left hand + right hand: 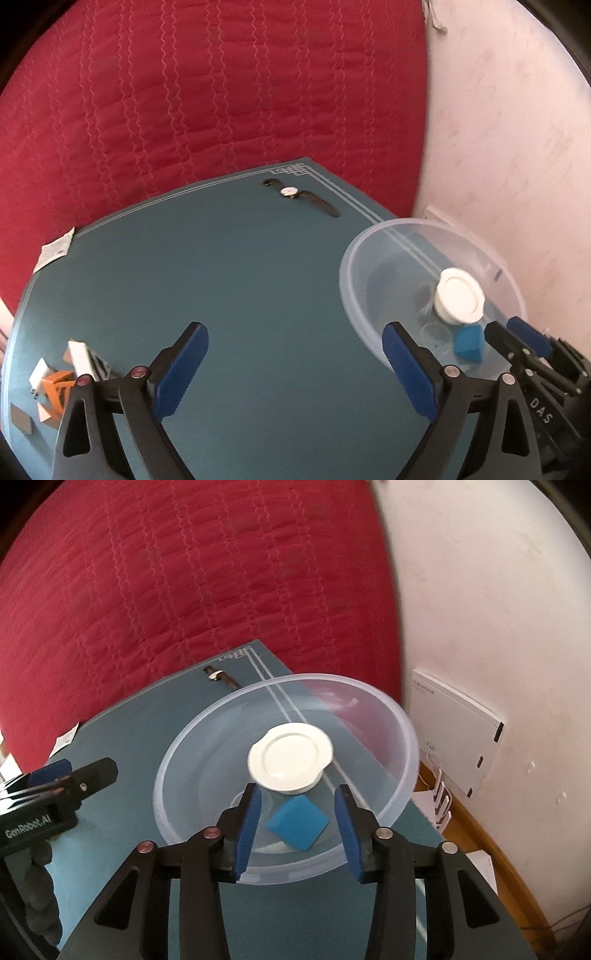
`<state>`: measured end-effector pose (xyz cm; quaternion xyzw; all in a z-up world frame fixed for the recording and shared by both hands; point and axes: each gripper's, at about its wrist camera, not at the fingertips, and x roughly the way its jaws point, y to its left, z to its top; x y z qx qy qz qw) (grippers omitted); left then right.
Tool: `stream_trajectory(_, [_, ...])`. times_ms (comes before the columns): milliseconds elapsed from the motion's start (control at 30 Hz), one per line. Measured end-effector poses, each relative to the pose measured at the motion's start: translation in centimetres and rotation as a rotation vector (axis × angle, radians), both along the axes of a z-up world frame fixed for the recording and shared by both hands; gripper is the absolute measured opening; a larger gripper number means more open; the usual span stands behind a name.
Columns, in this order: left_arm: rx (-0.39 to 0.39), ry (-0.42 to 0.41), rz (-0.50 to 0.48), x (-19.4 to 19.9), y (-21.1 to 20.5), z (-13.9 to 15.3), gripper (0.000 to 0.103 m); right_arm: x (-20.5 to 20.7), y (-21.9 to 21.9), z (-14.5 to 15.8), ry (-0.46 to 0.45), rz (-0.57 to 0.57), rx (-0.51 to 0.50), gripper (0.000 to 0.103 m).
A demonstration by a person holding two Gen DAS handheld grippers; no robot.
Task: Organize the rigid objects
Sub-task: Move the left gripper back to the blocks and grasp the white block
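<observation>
On the bench (258, 295), far corner: wristwatch (289, 191), strap flat, long axis slanting toward the right edge.
Bowl (192, 746): clear, at the right edge; holds a white jar (290, 758) lying tilted, lid toward the camera, and a blue block (298, 821).
Left edge: small boxes (79, 356), partly cut off, hard to identify.
Left hand-held gripper (295, 369): jaws wide apart, nothing between.
Right hand-held gripper (295, 830): jaws partly apart over the bowl, clamping nothing.

Small boxes (62, 380) left of left gripper's fingers: blurred, print unreadable. Clear item (437, 334) in bowl (354, 258) beside blue block (469, 341): cannot identify. Watch (216, 674) beyond right gripper's fingers: strap partly hidden behind bowl rim.
</observation>
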<state>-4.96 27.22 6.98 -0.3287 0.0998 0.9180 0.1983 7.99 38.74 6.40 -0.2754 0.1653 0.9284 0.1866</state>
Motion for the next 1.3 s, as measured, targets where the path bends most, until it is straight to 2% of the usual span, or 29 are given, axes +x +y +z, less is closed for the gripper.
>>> stream_trajectory(400, [-0.023, -0.005, 0.088, 0.9, -5.2, -0.7, 0.098, -0.8, -4.7, 0.1, -0.036, 0.136, 0.01, 0.044])
stream_trajectory(567, [-0.02, 0.007, 0.147, 1.2, -8.2, -0.7, 0.098, -0.8, -7.2, 1.2, -0.019, 0.17, 0.076, 0.045])
stream_trajectory(667, [-0.017, 0.017, 0.181, 1.3, -10.1, -0.6, 0.098, -0.9, -8.3, 1.6, -0.013, 0.193, 0.074, 0.048])
stream_trajectory(1300, [-0.022, 0.052, 0.409, 2.7, -22.4, -0.8, 0.102, -3.3, -16.5, 1.4, -0.056, 0.36, 0.067, 0.049])
